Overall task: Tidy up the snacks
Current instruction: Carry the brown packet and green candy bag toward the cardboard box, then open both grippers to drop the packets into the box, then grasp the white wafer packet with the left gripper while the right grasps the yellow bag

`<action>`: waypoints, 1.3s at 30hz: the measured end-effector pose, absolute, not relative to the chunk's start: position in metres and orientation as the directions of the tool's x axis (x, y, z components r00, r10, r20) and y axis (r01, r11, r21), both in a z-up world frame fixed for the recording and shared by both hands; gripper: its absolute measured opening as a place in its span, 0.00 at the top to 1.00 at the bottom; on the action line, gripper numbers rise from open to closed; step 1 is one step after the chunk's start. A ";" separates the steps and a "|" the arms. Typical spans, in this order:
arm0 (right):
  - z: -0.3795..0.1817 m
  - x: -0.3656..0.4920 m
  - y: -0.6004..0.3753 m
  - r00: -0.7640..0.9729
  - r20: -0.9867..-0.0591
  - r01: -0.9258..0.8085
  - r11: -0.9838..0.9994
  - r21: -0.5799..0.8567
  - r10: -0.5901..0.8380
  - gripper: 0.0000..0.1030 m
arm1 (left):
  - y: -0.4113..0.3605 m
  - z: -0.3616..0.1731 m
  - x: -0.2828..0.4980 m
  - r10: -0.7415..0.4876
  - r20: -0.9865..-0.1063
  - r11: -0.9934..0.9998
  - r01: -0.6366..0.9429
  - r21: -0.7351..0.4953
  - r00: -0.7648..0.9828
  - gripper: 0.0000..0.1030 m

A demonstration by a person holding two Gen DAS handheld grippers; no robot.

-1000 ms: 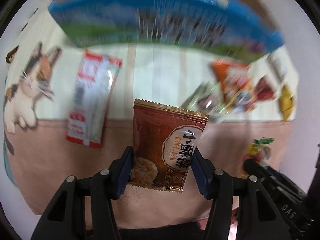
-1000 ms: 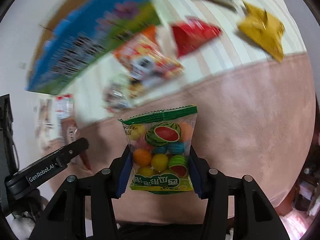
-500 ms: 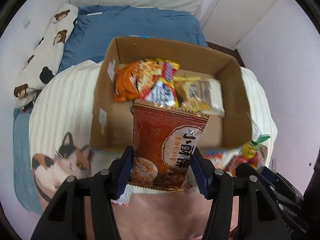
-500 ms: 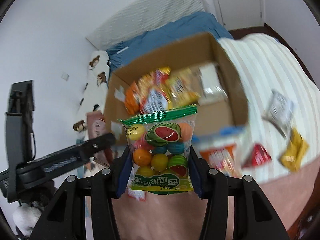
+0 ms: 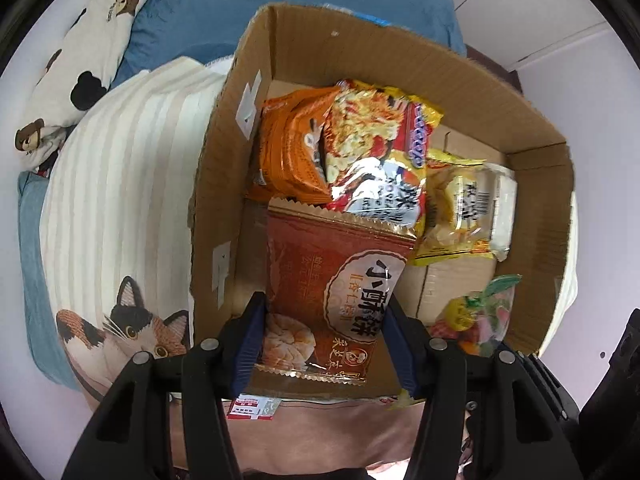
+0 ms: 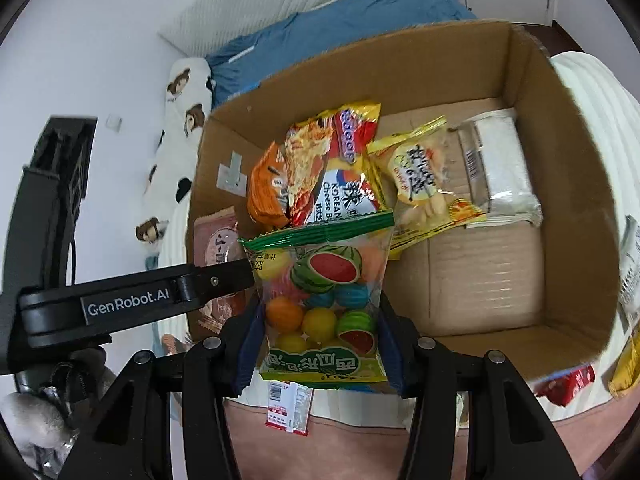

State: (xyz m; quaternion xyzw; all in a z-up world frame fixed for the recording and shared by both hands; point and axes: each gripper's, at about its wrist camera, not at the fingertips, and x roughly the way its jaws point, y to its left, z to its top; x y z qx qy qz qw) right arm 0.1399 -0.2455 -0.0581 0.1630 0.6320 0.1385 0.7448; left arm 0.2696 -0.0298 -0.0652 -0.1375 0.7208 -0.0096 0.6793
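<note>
Brown cardboard box [image 5: 536,216] below both grippers; drop step. Left gripper [image 5: 324,344] clamps red-brown biscuit packet [image 5: 332,296]; right gripper [image 6: 318,344] clamps clear fruit-candy bag [image 6: 320,300]. Next: open jaws over bare floor.

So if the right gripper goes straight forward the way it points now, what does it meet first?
Probably the red-and-yellow cheese noodle pack inside the cardboard box. It lies just beyond the top of the watermelon candy bag that the right gripper holds. Depth is unclear in this fisheye view.

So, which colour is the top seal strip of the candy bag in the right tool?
Green. The candy bag shows it best in the right wrist view.
</note>
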 end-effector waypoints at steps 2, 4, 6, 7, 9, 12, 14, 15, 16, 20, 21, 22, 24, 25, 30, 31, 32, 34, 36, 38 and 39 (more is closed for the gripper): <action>-0.067 0.145 -0.239 0.131 -0.901 -0.005 0.909 0.416 0.413 0.47 | -0.030 -0.073 0.271 -0.197 -0.978 0.965 -0.192 -0.181 -0.067 0.48; -0.077 0.150 -0.232 0.073 -0.908 -0.010 0.911 0.413 0.413 0.43 | -0.029 -0.078 0.271 -0.181 -0.980 0.966 -0.203 -0.162 -0.080 0.48; -0.084 0.154 -0.225 0.022 -0.925 -0.035 0.925 0.378 0.379 0.23 | -0.029 -0.083 0.271 -0.187 -0.978 0.966 -0.201 -0.165 -0.092 0.46; -0.085 0.154 -0.224 0.023 -0.928 -0.042 0.928 0.370 0.372 0.12 | -0.029 -0.084 0.271 -0.184 -0.979 0.966 -0.203 -0.163 -0.091 0.42; -0.083 0.156 -0.222 0.029 -0.935 -0.054 0.935 0.351 0.352 0.11 | -0.026 -0.084 0.271 -0.186 -0.980 0.964 -0.208 -0.166 -0.077 0.26; -0.080 0.157 -0.223 0.031 -0.940 -0.059 0.939 0.338 0.340 0.10 | -0.024 -0.082 0.272 -0.183 -0.981 0.962 -0.216 -0.166 -0.062 0.17; -0.078 0.158 -0.224 0.033 -0.946 -0.060 0.945 0.322 0.324 0.09 | -0.024 -0.077 0.272 -0.172 -0.984 0.964 -0.212 -0.159 -0.043 0.17; -0.077 0.158 -0.223 0.036 -0.948 -0.063 0.948 0.313 0.315 0.09 | -0.024 -0.074 0.272 -0.170 -0.985 0.965 -0.211 -0.159 -0.036 0.17; -0.076 0.158 -0.224 0.040 -0.950 -0.063 0.950 0.305 0.308 0.09 | -0.024 -0.072 0.271 -0.173 -0.985 0.964 -0.211 -0.162 -0.030 0.17; -0.069 0.154 -0.231 0.060 -0.952 -0.052 0.953 0.299 0.301 0.09 | -0.024 -0.061 0.267 -0.172 -0.985 0.964 -0.208 -0.166 -0.007 0.17; -0.066 0.152 -0.233 0.069 -0.952 -0.050 0.954 0.297 0.300 0.09 | -0.026 -0.057 0.265 -0.174 -0.985 0.963 -0.207 -0.171 0.003 0.17; -0.064 0.150 -0.236 0.077 -0.951 -0.048 0.953 0.298 0.301 0.08 | -0.025 -0.053 0.263 -0.175 -0.985 0.963 -0.204 -0.174 0.013 0.17; -0.061 0.146 -0.239 0.095 -0.948 -0.046 0.952 0.301 0.305 0.08 | -0.029 -0.040 0.256 -0.171 -0.984 0.966 -0.188 -0.177 0.049 0.17; -0.057 0.142 -0.242 0.110 -0.945 -0.043 0.952 0.304 0.307 0.08 | -0.032 -0.035 0.253 -0.167 -0.983 0.967 -0.183 -0.178 0.071 0.17; -0.035 0.119 -0.258 0.205 -0.934 -0.030 0.956 0.291 0.291 0.08 | -0.041 0.007 0.221 -0.110 -0.967 0.982 -0.128 -0.141 0.228 0.17; -0.030 0.113 -0.262 0.229 -0.930 -0.025 0.957 0.288 0.286 0.08 | -0.043 0.016 0.211 -0.097 -0.959 0.984 -0.121 -0.133 0.266 0.17; -0.024 0.106 -0.267 0.259 -0.925 -0.017 0.959 0.283 0.278 0.08 | -0.043 0.023 0.203 -0.089 -0.953 0.985 -0.117 -0.128 0.291 0.16; -0.012 0.093 -0.274 0.307 -0.916 -0.017 0.964 0.266 0.258 0.08 | -0.046 0.036 0.185 -0.072 -0.935 0.988 -0.106 -0.116 0.348 0.17; -0.002 0.078 -0.281 0.344 -0.904 -0.013 0.964 0.265 0.253 0.08 | -0.049 0.046 0.166 -0.058 -0.917 0.990 -0.096 -0.104 0.395 0.17; 0.007 0.063 -0.287 0.371 -0.894 -0.014 0.964 0.265 0.251 0.08 | -0.051 0.055 0.145 -0.066 -0.897 0.988 -0.095 -0.120 0.438 0.16; 0.010 0.057 -0.290 0.382 -0.889 -0.014 0.964 0.267 0.252 0.08 | -0.052 0.058 0.138 -0.069 -0.891 0.987 -0.097 -0.125 0.450 0.16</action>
